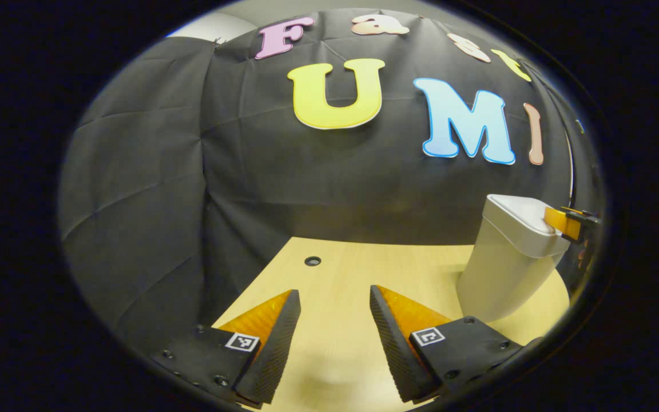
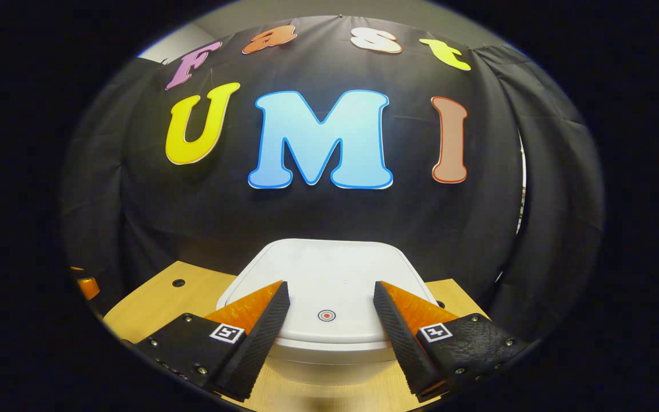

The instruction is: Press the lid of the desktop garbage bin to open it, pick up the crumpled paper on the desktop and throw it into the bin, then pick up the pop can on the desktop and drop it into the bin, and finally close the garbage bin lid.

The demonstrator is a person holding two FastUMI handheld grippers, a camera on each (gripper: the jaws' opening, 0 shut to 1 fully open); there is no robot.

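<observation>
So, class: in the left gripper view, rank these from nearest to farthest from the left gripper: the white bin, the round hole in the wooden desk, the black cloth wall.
1. White plastic garbage bin: closest to the left gripper, standing off to its right, lid shut.
2. Small round hole in the wooden desk: ahead, slightly left.
3. Black cloth wall: farthest, behind the desk.

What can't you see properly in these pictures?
- Inside of the bin: hidden by its shut lid, right gripper view.
- Bin's base: covered by the right gripper, right gripper view.
- Right gripper: cut off at the edge, left gripper view.
</observation>
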